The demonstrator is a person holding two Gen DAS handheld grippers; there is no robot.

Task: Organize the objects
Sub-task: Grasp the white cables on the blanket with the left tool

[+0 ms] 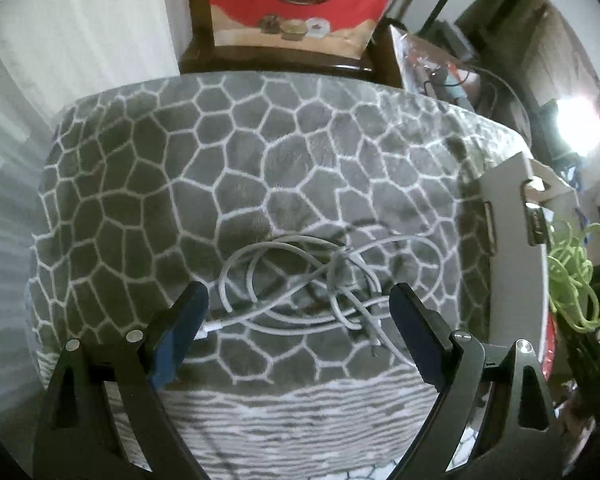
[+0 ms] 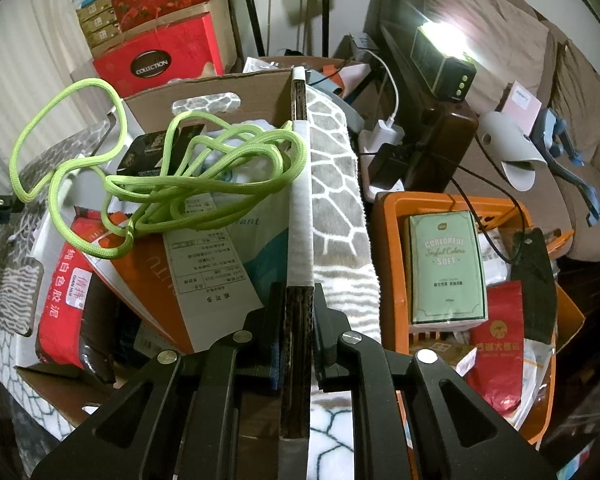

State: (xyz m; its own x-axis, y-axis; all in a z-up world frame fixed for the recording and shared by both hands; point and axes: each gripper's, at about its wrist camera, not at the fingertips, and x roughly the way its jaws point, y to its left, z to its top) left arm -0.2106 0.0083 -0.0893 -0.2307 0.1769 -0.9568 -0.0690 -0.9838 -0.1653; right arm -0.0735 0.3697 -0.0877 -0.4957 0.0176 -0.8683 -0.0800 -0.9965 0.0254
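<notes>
A tangled white cable (image 1: 300, 280) lies on a grey blanket with a white web pattern (image 1: 228, 152). My left gripper (image 1: 298, 300) is open just above the cable, one finger on each side of it. My right gripper (image 2: 298, 320) is shut on the upright edge of a cardboard box flap (image 2: 299, 216). The cardboard box (image 2: 220, 92) is full of packets, with a lime green rope (image 2: 172, 172) coiled on top. The box edge (image 1: 508, 240) and the rope (image 1: 576, 276) also show at the right in the left wrist view.
A red "Collection" box (image 1: 300, 0) stands on a dark wooden stand behind the blanket. An orange basket (image 2: 388, 248) with a green tissue pack (image 2: 446, 268) and red packets sits right of the cardboard box. A lit lamp (image 2: 444, 60), a charger and a slipper (image 2: 512, 152) are beyond.
</notes>
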